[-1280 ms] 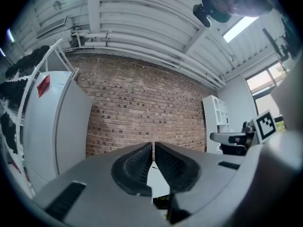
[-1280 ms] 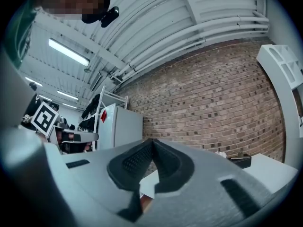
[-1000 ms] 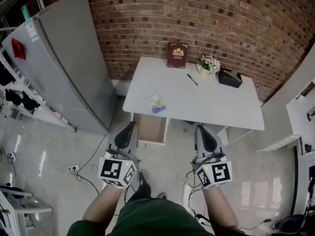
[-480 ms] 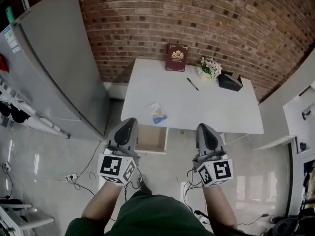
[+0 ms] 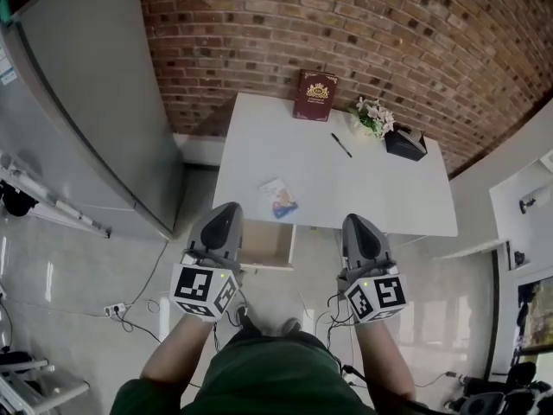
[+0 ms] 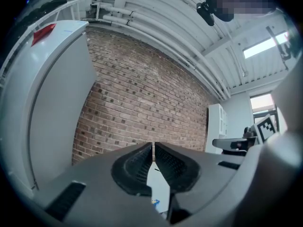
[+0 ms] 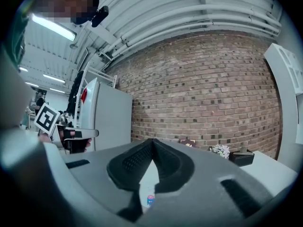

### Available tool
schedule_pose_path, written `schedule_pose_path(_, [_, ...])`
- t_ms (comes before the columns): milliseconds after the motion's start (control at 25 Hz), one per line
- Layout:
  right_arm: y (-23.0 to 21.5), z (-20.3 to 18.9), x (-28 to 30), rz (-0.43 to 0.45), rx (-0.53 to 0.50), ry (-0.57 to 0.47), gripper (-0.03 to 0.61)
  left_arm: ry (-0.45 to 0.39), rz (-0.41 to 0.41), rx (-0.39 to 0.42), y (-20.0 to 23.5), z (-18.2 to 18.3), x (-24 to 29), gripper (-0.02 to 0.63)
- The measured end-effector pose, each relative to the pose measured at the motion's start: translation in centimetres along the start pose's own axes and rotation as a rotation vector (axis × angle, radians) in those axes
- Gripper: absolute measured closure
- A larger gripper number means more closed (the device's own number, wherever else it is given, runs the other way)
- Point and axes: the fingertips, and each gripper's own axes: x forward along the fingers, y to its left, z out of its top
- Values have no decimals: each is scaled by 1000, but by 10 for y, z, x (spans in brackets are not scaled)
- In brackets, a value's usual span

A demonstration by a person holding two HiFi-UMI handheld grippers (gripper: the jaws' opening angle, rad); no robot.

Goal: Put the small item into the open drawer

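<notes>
**Both tongs closed and empty, short of the tabletop; packet not yet taken**

Head view
- White tabletop [image 5: 371, 188] against the brick wall. The small item [image 5: 278, 198] lies flat near its front-left edge, nothing touching it: a thin clear packet with blue and orange print.
- The drawer [image 5: 268, 242] stands pulled out just below that edge, almost straight under the packet. What I can see of its inside looks bare.
- At the back of the tabletop, well apart from the packet: a dark red book [image 5: 314, 95], a pen [image 5: 341, 145], a small bunch of flowers [image 5: 371, 115] and a black box [image 5: 404, 142]. A grey fridge [image 5: 86, 102] is to the left.
- The left tongs [image 5: 226, 207] and right tongs [image 5: 356, 220] are held level, side by side, tips toward the tabletop. The left tips sit at the drawer's left corner. Neither touches the packet.

Left gripper view
- The ribbed pads of the left tongs [image 6: 153, 148] meet at the tips, with nothing between them. Below the tips, a strip of tabletop and a speck of the packet's blue print show through the gap.

Right gripper view
- The right tongs [image 7: 151, 143] are likewise closed tip to tip and empty. The packet [image 7: 149, 200] shows small and low between the pads, some way ahead.

Handling, my reading
- It is likely very light, soft and crinkly, and the film is probably slick.
- Lying flat, it offers no height to pinch. The tongs must open first, then take a corner or the near edge, perhaps after sliding it to overhang the tabletop.
- A loose nip may let it slip out, but the drop into the drawer is short.
</notes>
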Motion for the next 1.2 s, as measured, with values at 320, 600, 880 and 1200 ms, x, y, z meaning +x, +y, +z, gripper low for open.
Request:
schedule_pose_path(320, [-9,-30,22,15,56,47,574,47,14,-52,14,-26,2,600])
schedule_pose_path(600, [-21,-51,49,93,82,73,574,85,93,-41,17,-36,0,600])
schedule_pose_path(880, [-38,-96,97,206,113,162,569,161,182,-46,29,-64,26,600])
schedule_pose_path(1200, [-64,-189,148,391,182,409,486,288,265,-115,24,-125,78,600])
